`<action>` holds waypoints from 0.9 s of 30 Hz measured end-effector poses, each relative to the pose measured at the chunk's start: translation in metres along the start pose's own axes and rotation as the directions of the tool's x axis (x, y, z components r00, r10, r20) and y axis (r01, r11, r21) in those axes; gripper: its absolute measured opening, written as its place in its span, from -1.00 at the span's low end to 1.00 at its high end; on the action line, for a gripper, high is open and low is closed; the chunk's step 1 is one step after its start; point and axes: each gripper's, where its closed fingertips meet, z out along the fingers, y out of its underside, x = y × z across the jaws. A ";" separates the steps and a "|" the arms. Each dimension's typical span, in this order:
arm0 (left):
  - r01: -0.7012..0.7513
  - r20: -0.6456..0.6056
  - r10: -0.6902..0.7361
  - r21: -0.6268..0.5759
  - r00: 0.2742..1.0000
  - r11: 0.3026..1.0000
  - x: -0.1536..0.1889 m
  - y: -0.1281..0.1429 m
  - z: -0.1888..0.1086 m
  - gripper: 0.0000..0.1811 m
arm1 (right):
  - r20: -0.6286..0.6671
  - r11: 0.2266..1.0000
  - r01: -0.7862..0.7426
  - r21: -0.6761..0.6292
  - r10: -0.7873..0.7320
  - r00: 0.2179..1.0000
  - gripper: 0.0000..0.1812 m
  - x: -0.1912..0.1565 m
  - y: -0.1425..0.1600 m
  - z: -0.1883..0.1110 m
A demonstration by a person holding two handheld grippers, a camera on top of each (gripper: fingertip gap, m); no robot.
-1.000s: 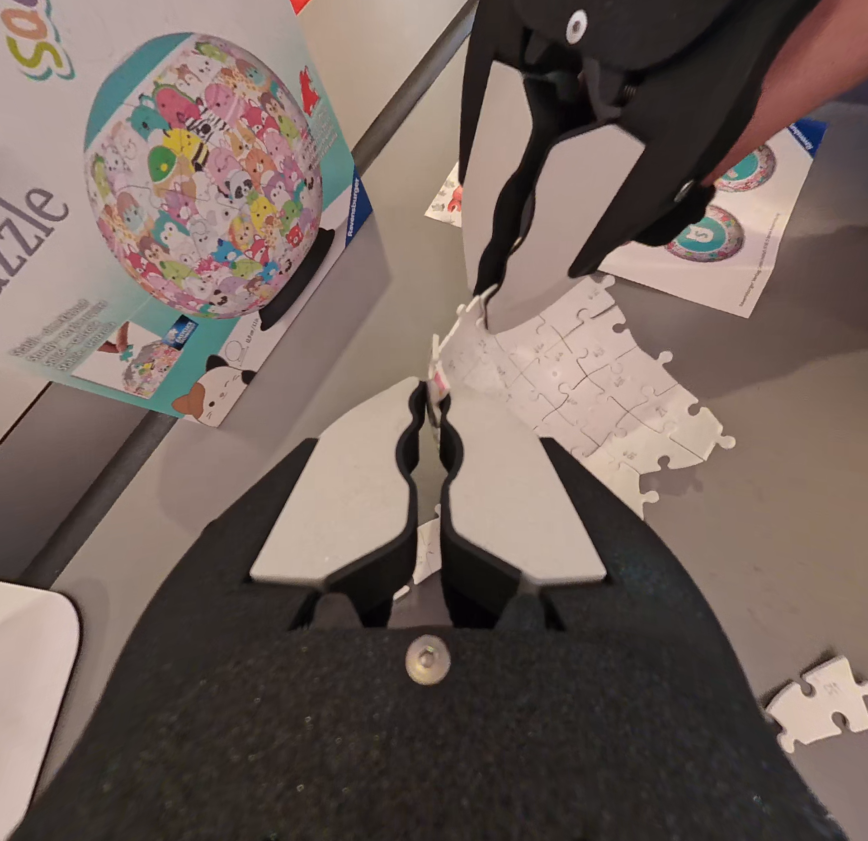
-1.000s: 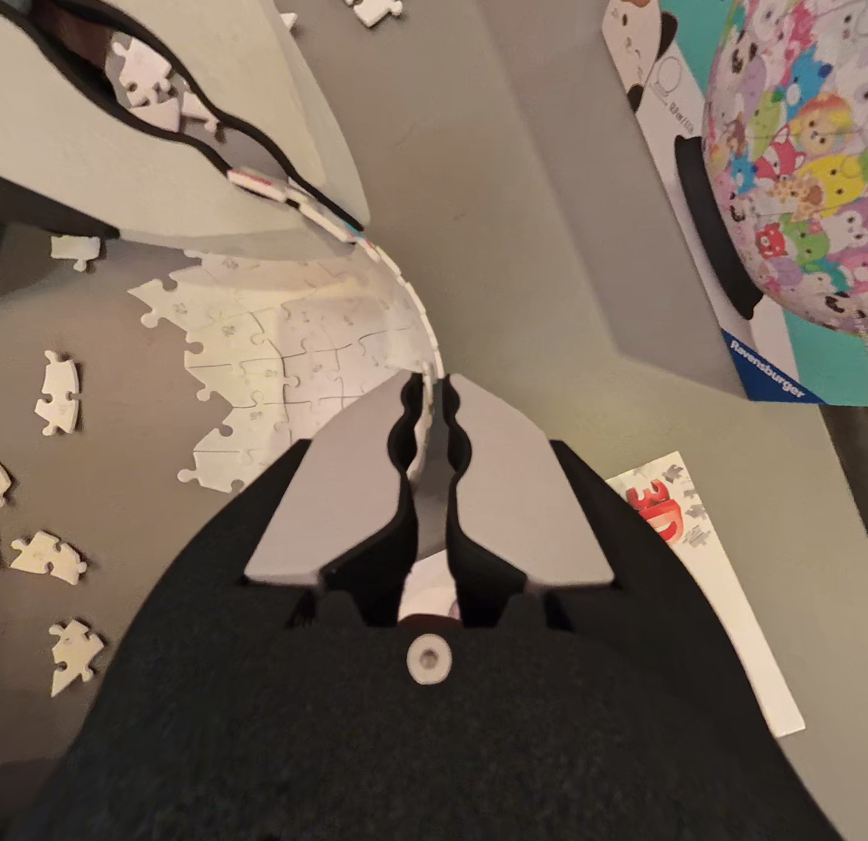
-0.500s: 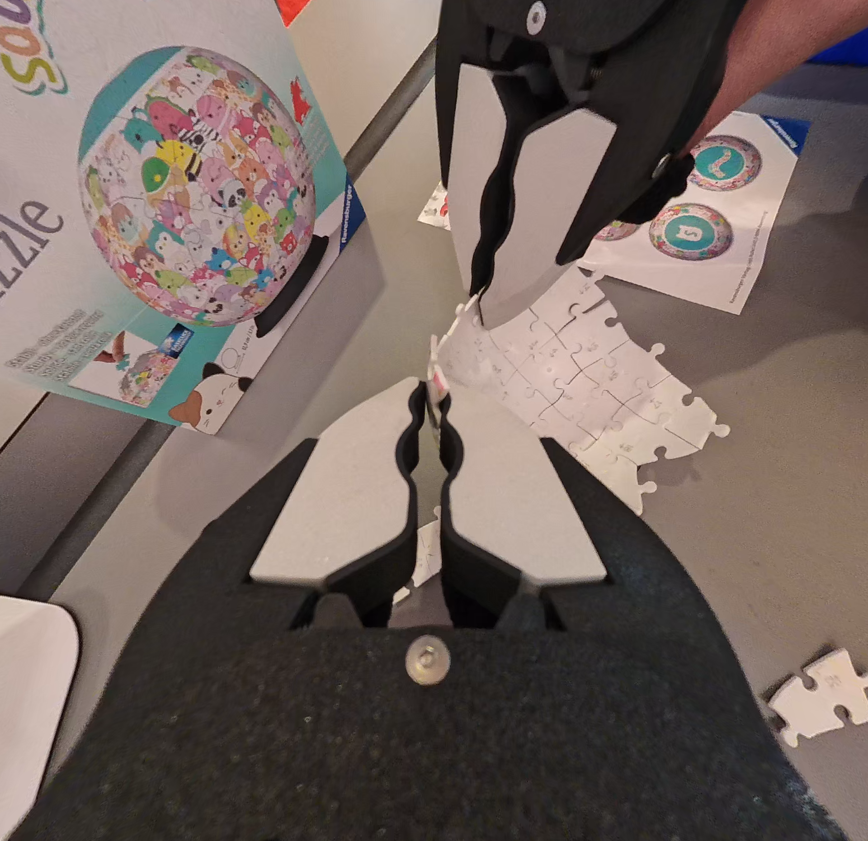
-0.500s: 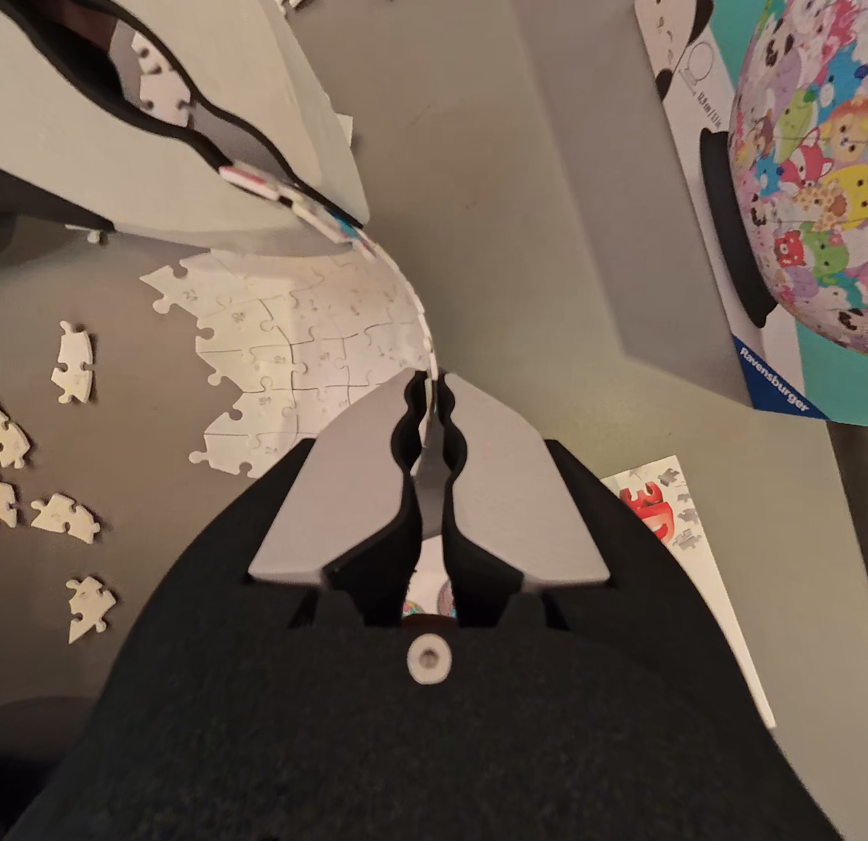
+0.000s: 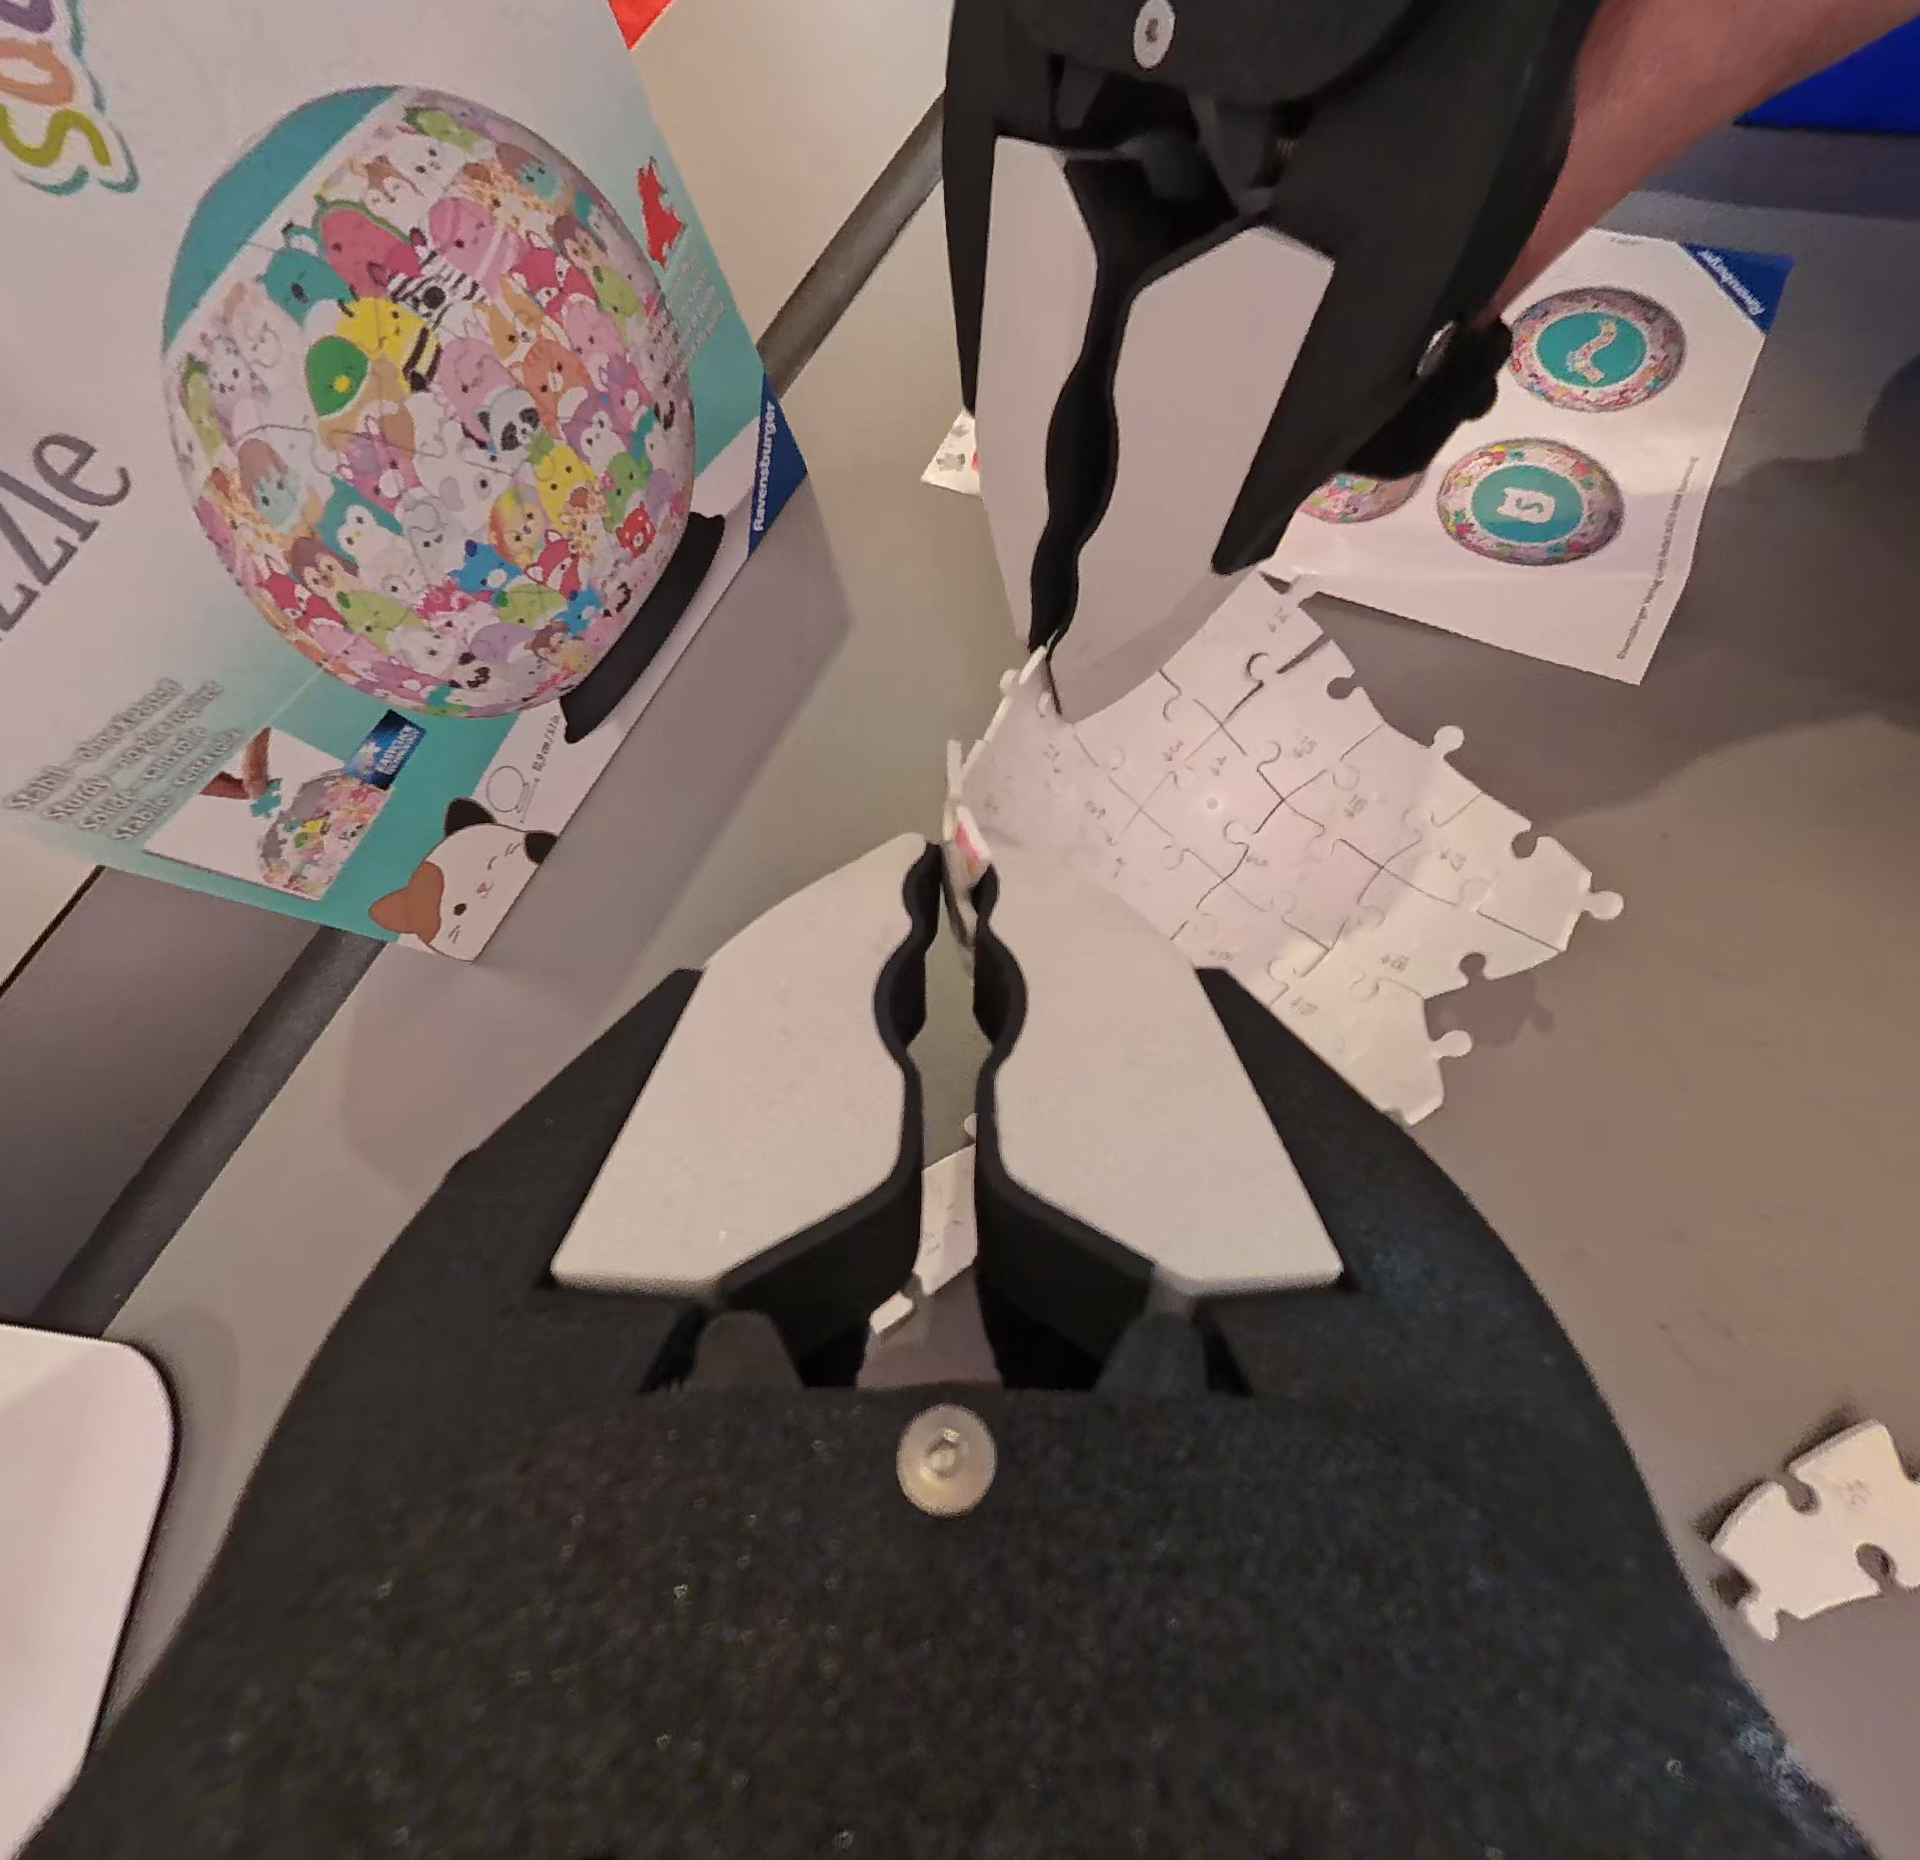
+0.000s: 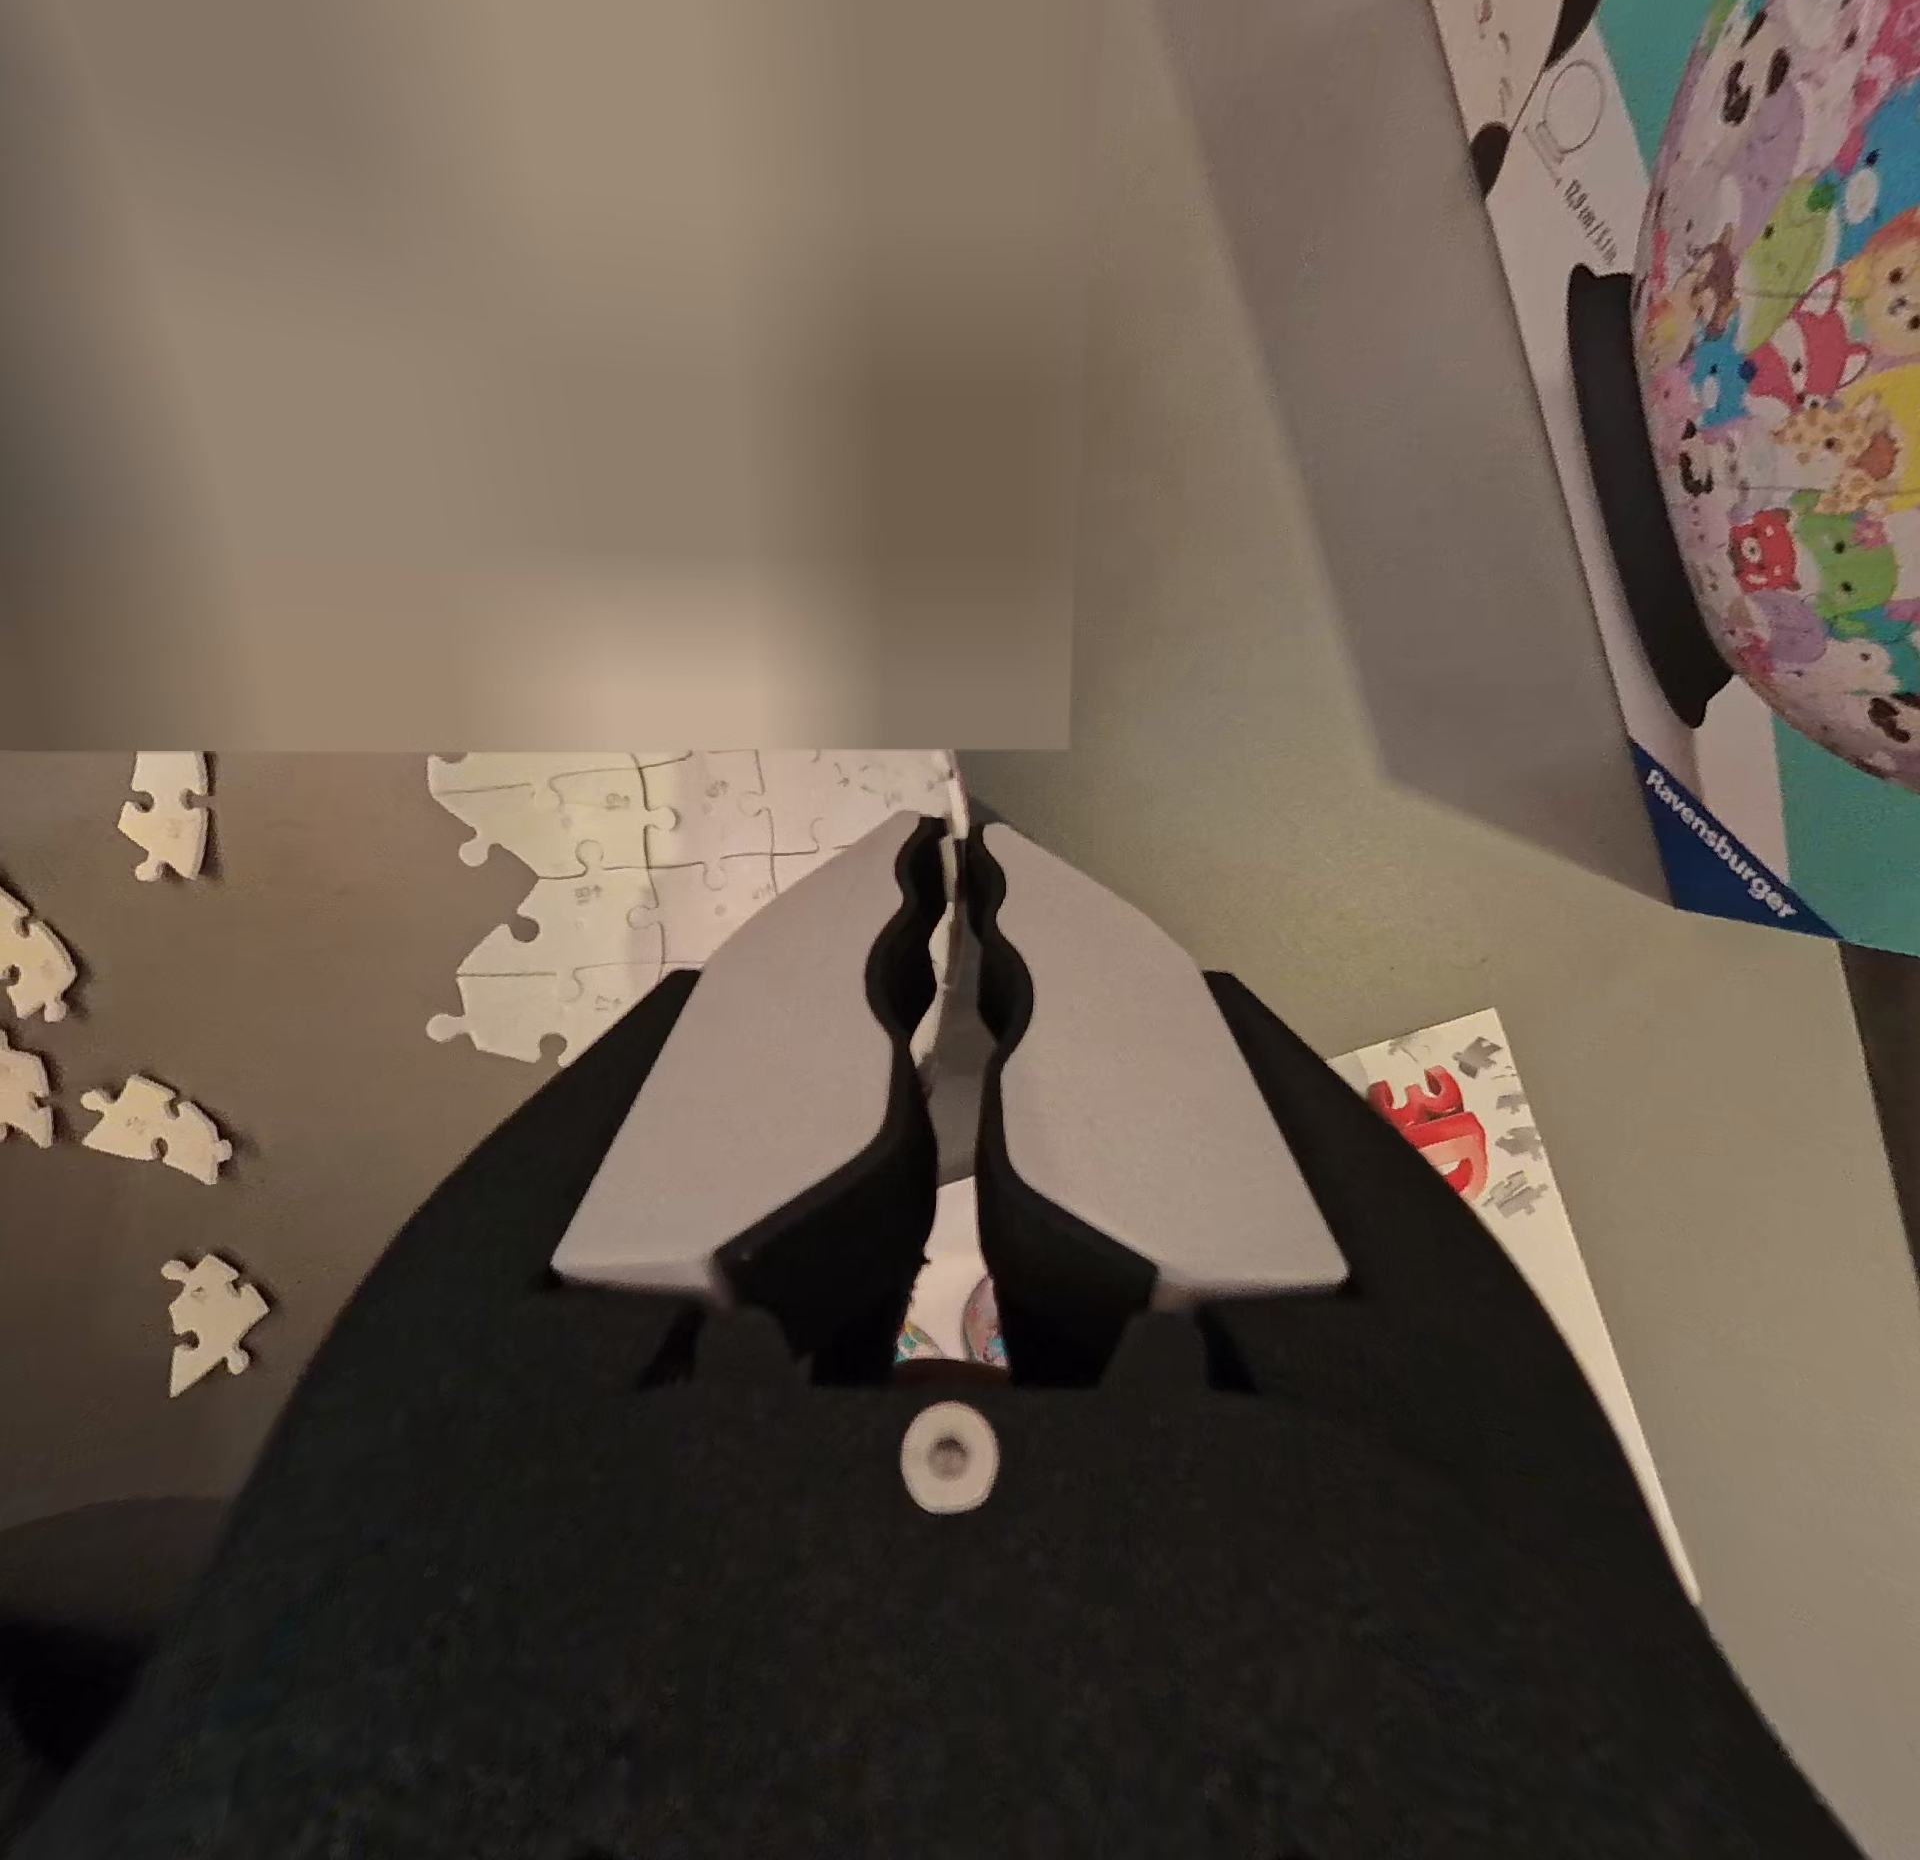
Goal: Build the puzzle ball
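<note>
A curved, joined puzzle section [image 5: 1299, 823] shows its white back and is tilted above the grey table. My left gripper [image 5: 951, 860] is shut on its near edge, where a pink printed rim shows. My right gripper [image 5: 1044, 667] comes in from the top and is shut on the section's far edge. In the right wrist view, my right gripper [image 6: 961, 834] pinches the thin edge of the section [image 6: 623, 875]. A blurred patch hides the left gripper there.
The puzzle box [image 5: 416, 408] leans at the left, and shows at the right in the right wrist view [image 6: 1766, 408]. An instruction sheet [image 5: 1558, 460] lies behind the section. Loose white pieces lie on the table [image 5: 1818, 1530] [image 6: 171, 1145]. A white object [image 5: 62, 1498] sits at the lower left. Tip to tip, the grippers are about 6 cm apart.
Both grippers stay shut on the section. The right gripper has swung more upright over its far edge, and the section has turned a little with it.
</note>
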 end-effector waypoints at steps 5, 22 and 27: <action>0.025 -0.043 -0.025 -0.007 0.999 1.000 0.001 0.002 -0.003 -0.75 | 0.014 1.000 -0.003 0.005 0.003 1.000 -0.96 -0.002 0.000 0.000; 0.113 -0.247 -0.171 -0.232 0.954 0.966 0.012 0.040 0.004 -0.88 | 0.101 0.999 0.012 0.038 -0.016 0.995 -0.94 -0.007 -0.009 0.014; 0.107 -0.232 -0.165 -0.244 0.959 0.964 0.012 0.041 0.004 -0.93 | 0.063 0.998 0.060 0.001 -0.060 0.996 -0.74 -0.008 -0.001 0.009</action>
